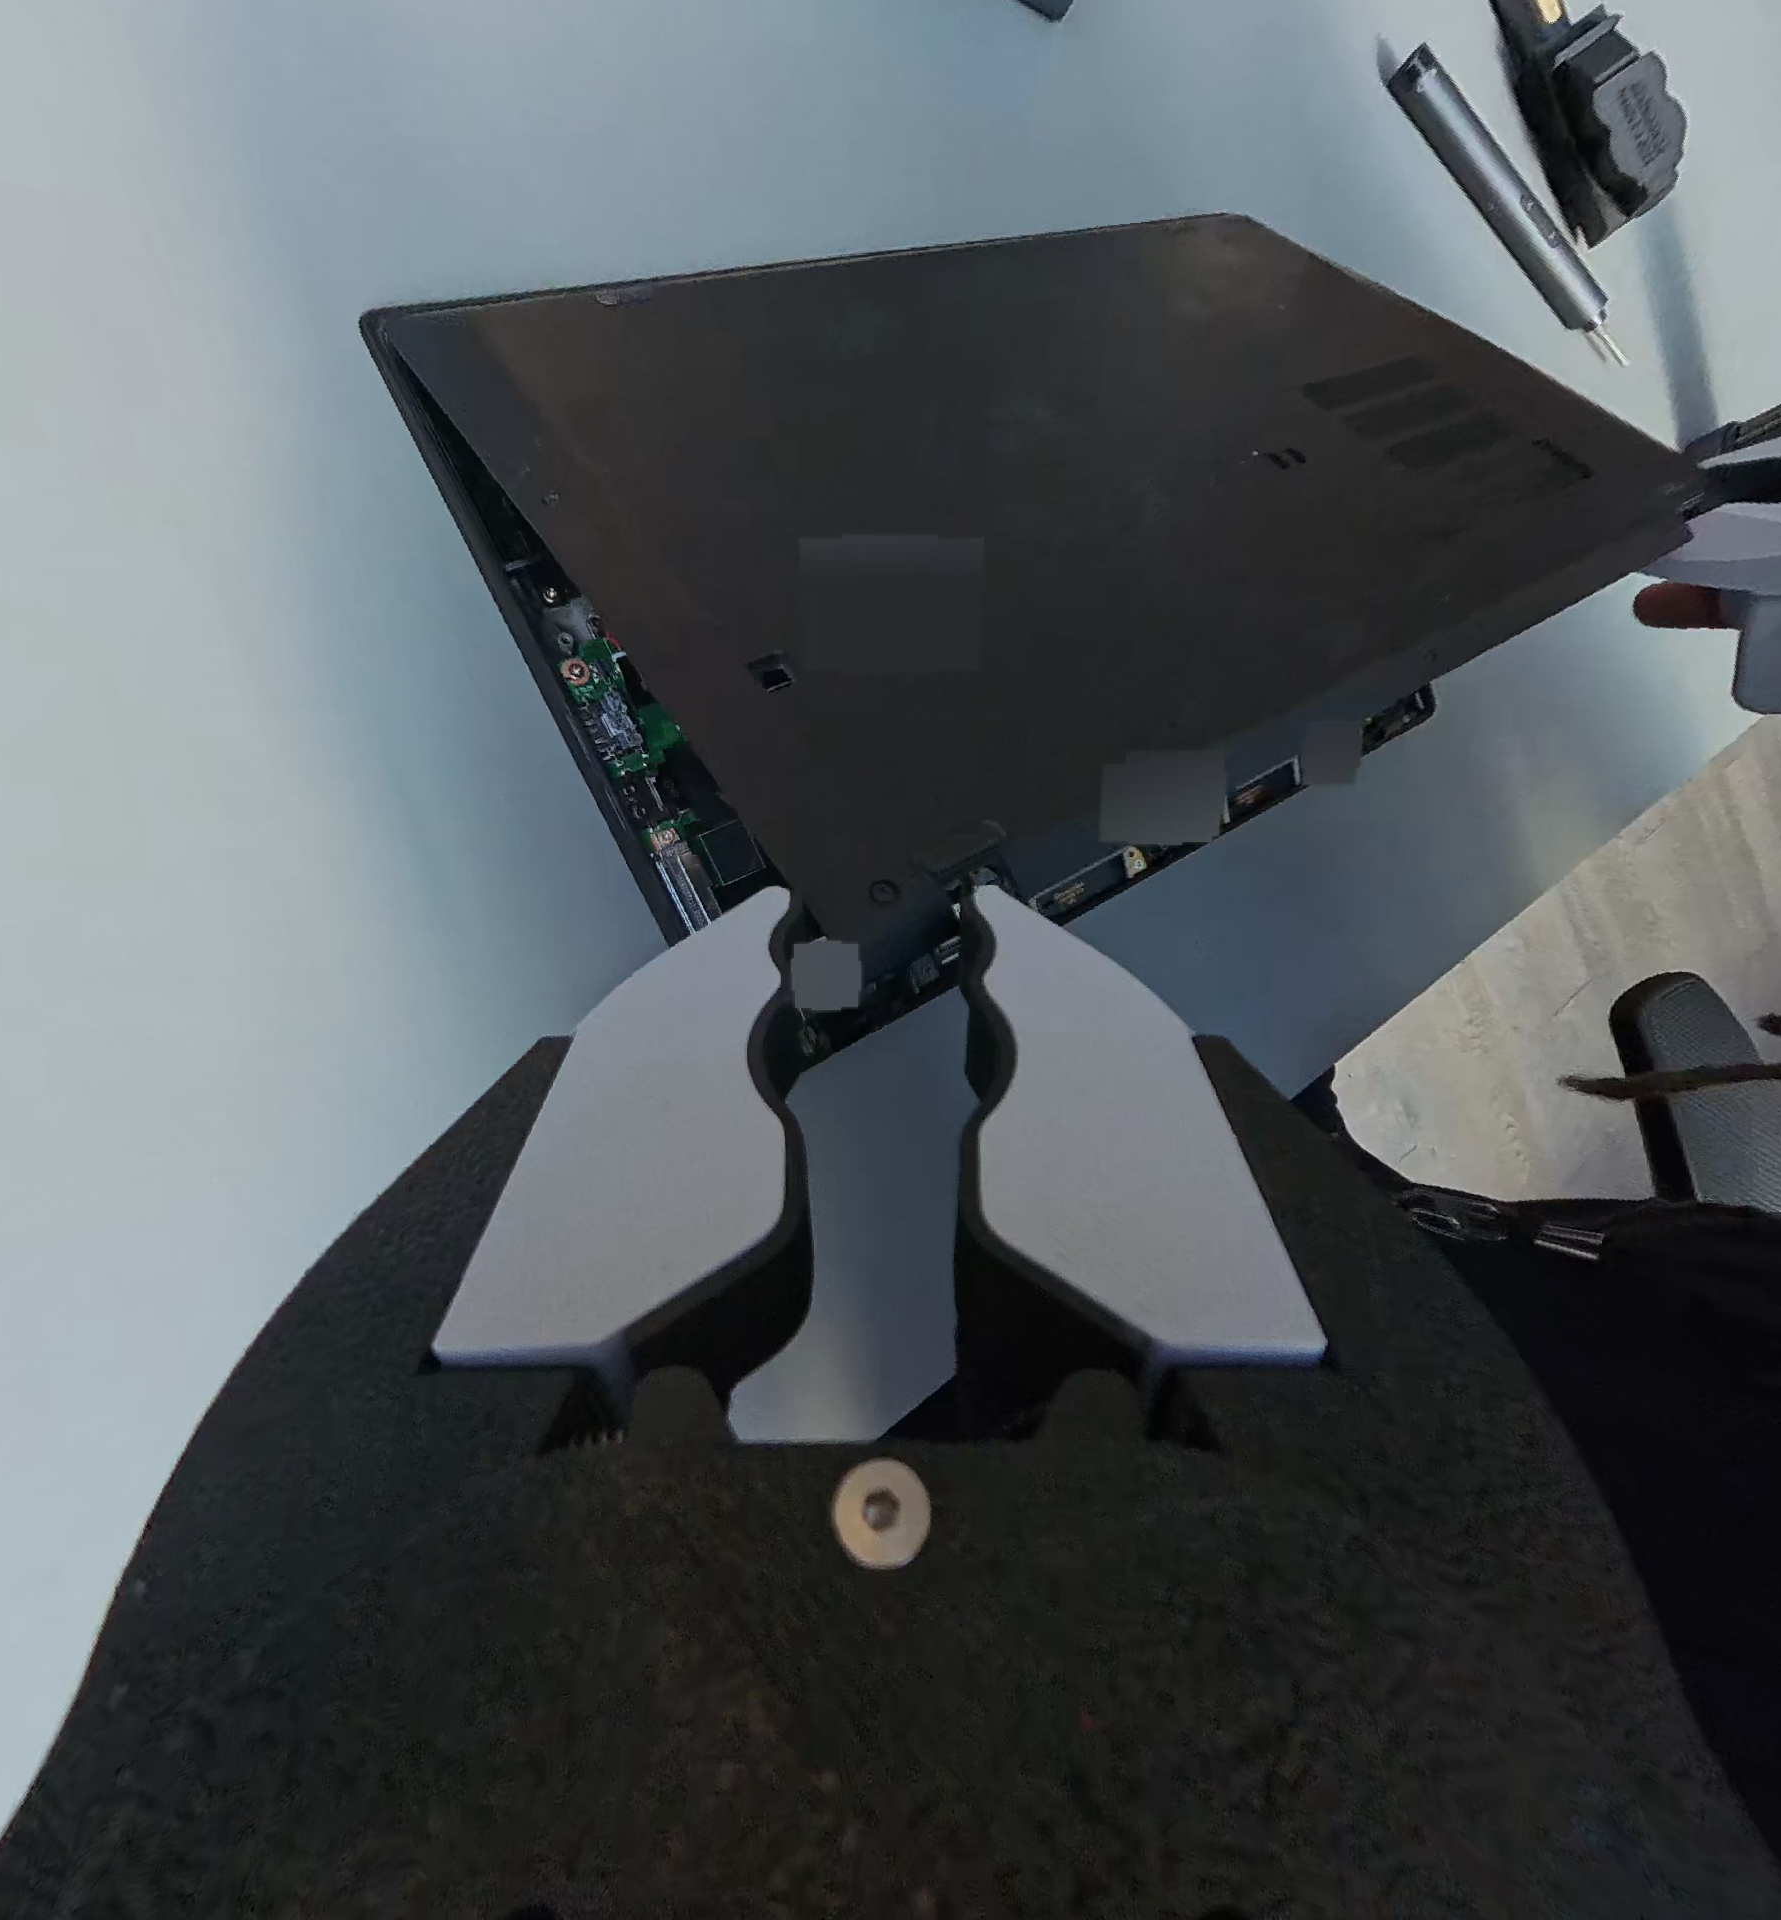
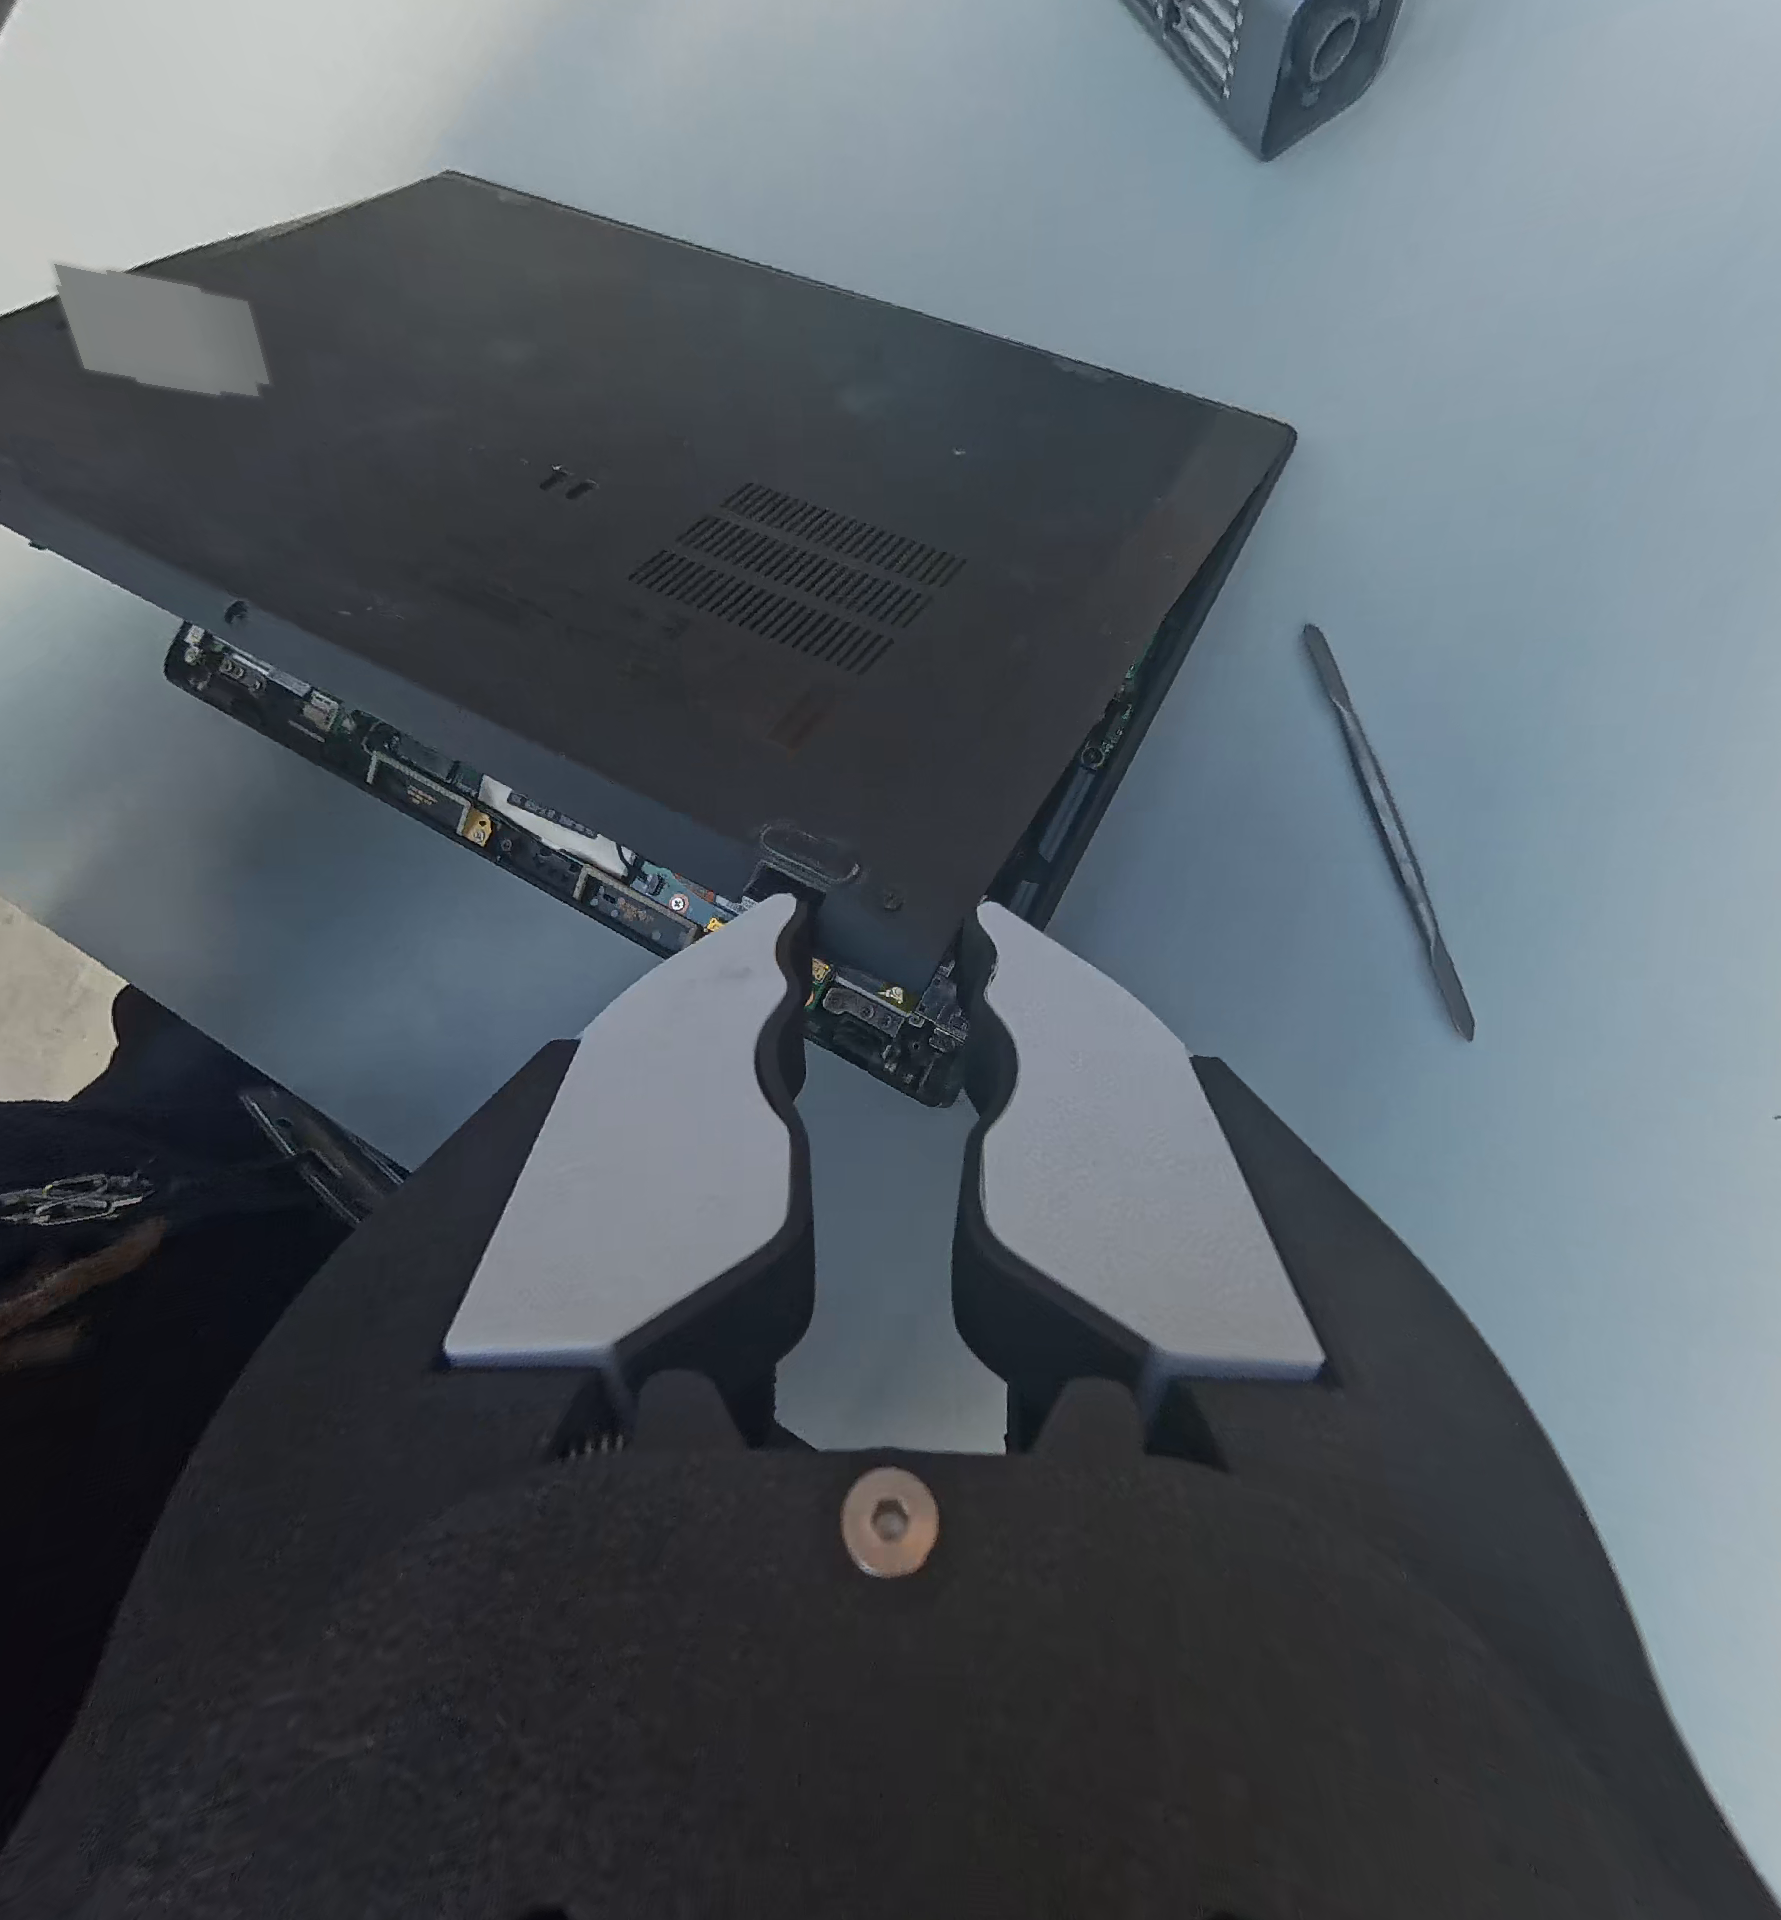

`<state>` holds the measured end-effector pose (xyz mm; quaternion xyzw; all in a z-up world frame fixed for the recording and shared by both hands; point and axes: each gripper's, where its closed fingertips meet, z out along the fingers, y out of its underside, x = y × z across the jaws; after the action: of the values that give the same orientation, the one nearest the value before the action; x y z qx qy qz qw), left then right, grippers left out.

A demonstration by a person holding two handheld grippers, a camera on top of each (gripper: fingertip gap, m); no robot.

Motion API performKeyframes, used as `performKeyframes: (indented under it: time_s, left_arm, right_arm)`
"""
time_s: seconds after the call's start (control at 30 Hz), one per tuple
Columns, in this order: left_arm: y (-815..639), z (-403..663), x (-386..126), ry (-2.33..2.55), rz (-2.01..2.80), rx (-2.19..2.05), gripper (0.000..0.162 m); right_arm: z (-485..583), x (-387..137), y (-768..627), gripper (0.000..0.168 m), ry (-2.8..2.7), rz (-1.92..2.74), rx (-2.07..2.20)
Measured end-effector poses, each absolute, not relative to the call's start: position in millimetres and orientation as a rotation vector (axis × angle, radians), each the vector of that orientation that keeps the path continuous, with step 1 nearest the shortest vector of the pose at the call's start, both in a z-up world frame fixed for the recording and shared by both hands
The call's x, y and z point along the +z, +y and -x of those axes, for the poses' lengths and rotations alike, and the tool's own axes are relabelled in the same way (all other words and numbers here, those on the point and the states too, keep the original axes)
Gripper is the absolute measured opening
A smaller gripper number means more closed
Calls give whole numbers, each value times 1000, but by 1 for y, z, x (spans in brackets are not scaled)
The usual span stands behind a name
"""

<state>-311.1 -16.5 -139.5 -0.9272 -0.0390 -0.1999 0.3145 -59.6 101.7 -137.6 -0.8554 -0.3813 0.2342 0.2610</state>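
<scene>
Laptop bottom cover (image 1: 1021, 499) tilts above one opened laptop (image 1: 616, 727) on the table (image 1: 138, 520); left hand-held gripper (image 1: 881, 914) and right hand-held gripper (image 2: 886, 920) each clamp one near corner

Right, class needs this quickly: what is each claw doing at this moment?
Left claw: shut on the near corner of the black bottom cover.
Right claw: shut on the cover's other near corner, lifted above the laptop base.

No legible text — blurred patches on black cover (image 1: 1021, 499)
</scene>
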Motion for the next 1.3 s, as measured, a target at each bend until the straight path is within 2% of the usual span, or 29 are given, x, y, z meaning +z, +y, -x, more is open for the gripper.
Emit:
performKeyframes:
  time_s: [1.3]
  left_arm:
    - [-5, 317, -123, -139, 2422, -618, 27]
  right_arm:
    - [68, -120, 112, 26, -893, 2398, 759]
